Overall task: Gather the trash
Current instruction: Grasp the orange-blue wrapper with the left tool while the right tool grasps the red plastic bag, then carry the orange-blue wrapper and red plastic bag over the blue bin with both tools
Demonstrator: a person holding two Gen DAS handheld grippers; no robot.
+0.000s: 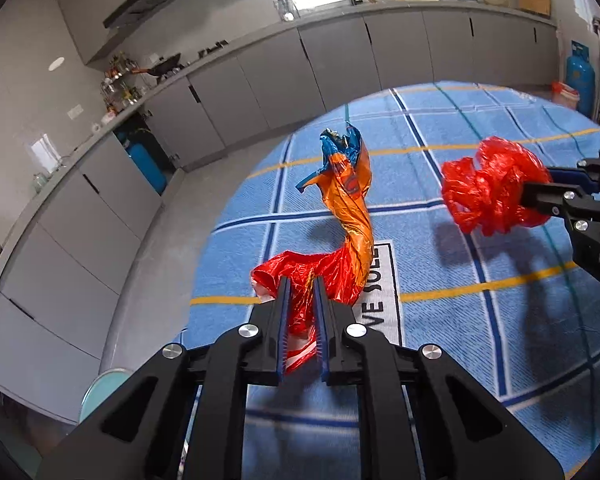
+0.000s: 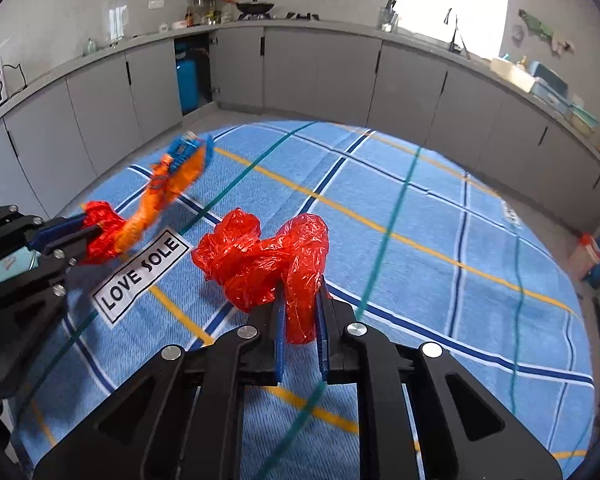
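My left gripper (image 1: 302,280) is shut on a twisted snack wrapper (image 1: 346,208), red at the held end, orange and blue at the far end, lifted above the blue checked cloth (image 1: 480,320). My right gripper (image 2: 300,280) is shut on a crumpled red plastic bag (image 2: 260,256), also held above the cloth. In the left wrist view the bag (image 1: 488,188) and right gripper (image 1: 540,190) are at the right. In the right wrist view the wrapper (image 2: 156,200) and left gripper (image 2: 90,228) are at the left.
The cloth (image 2: 440,280) covers a round table and bears a white "LOVE SOLE" label (image 2: 140,272). Grey kitchen cabinets (image 2: 320,68) curve around beyond it. A light blue round rim (image 1: 100,388) shows below the table's left edge. Blue gas cylinders (image 1: 580,80) stand by the cabinets.
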